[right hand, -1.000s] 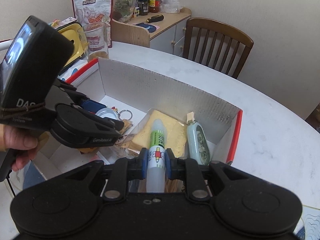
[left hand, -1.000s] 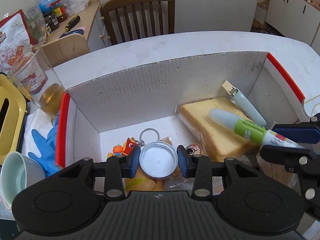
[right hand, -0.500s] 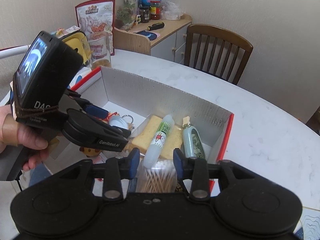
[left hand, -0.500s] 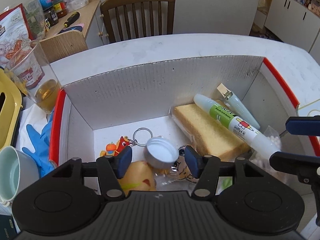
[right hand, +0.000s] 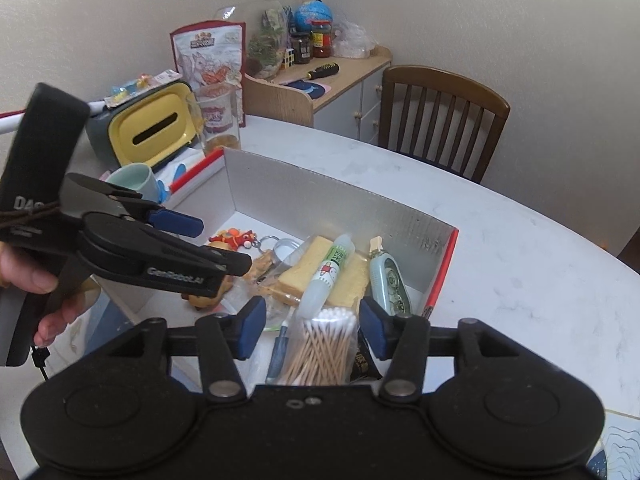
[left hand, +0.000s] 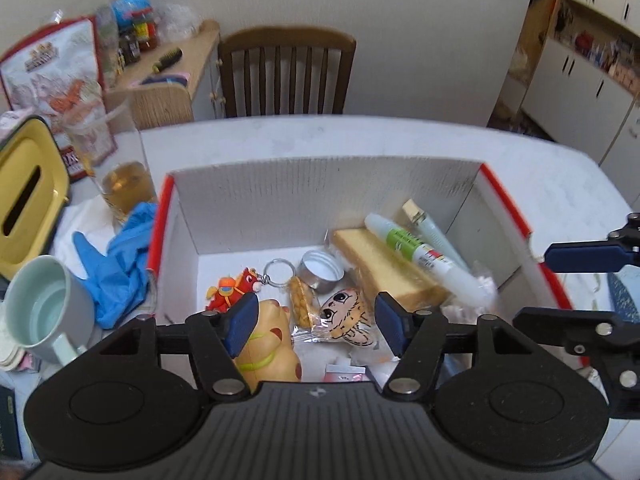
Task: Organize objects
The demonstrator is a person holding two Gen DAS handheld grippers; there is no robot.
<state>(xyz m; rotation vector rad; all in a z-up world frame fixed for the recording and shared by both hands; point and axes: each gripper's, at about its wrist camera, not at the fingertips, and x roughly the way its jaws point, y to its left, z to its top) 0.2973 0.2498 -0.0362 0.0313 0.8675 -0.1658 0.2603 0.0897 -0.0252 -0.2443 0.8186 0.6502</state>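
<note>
Both claws hover above the cardboard box point(left hand: 320, 196). The left gripper point(left hand: 316, 322) has jaws opening, nothing between them; the metal lid point(left hand: 322, 270) lies just ahead of its tips on the box floor. The right gripper point(right hand: 312, 330) is likewise opening and empty; the glue stick point(right hand: 328, 272) rests ahead of it, propped on the bread slice point(right hand: 348, 276). Lid: probably light, rigid, slippery; grip across its rim. Glue stick: probably light, smooth, prone to roll; grip mid-barrel.
</note>
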